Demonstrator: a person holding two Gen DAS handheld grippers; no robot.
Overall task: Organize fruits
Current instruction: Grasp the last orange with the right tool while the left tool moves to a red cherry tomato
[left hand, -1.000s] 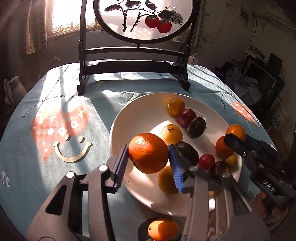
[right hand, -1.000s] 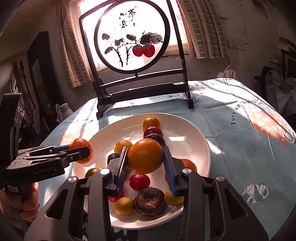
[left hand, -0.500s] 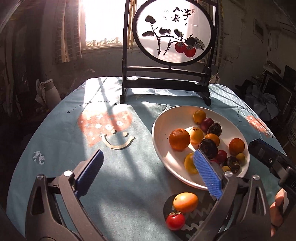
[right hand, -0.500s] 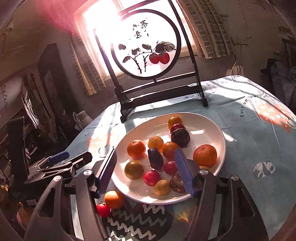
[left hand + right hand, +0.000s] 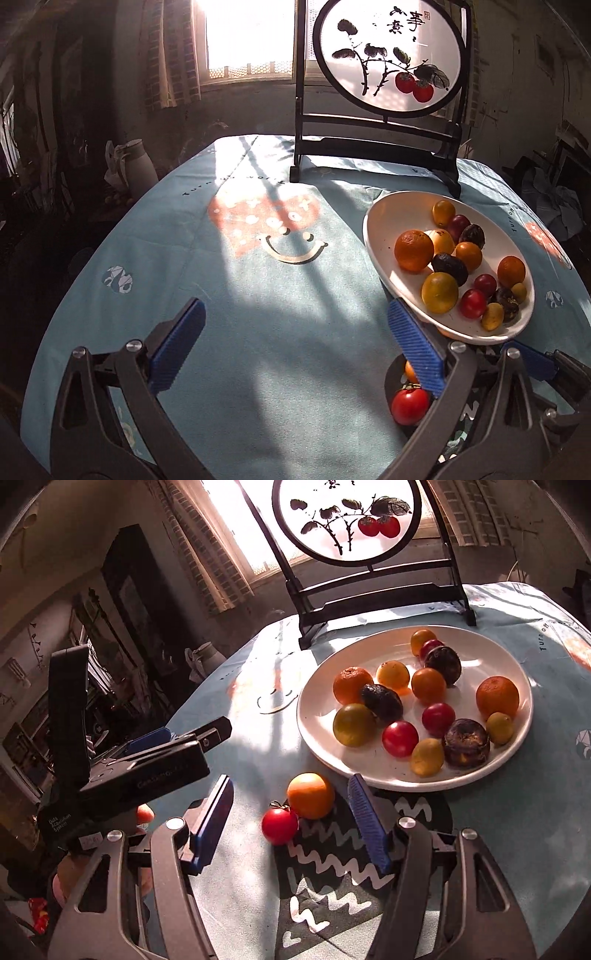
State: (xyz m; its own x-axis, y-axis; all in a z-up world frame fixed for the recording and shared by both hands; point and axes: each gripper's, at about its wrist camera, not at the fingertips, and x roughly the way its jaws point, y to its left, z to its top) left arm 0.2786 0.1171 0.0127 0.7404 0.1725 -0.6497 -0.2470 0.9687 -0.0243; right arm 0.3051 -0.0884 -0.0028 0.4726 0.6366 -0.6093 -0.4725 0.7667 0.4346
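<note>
A white plate (image 5: 517, 664) (image 5: 391, 214) holds several fruits: oranges, yellow and red small fruits, dark wrinkled ones. An orange fruit (image 5: 311, 795) and a red tomato (image 5: 279, 826) lie on the tablecloth in front of the plate; the tomato also shows in the left wrist view (image 5: 410, 406). My right gripper (image 5: 291, 834) is open and empty, its jaws either side of these two fruits, held back above them. My left gripper (image 5: 295, 350) is open and empty over bare cloth left of the plate; it also shows in the right wrist view (image 5: 173, 738).
A black-framed round painted screen (image 5: 388, 59) (image 5: 347, 520) stands at the table's far side behind the plate. The light blue tablecloth (image 5: 258, 295) has a smiley print (image 5: 291, 251) and a dark zigzag patch (image 5: 332, 867). A white jug (image 5: 142, 166) stands off the table, left.
Both grippers let go of their fruits onto the plate, opened wide, and pulled back toward the table's near side. The orange fruit and red tomato on the cloth came into view.
</note>
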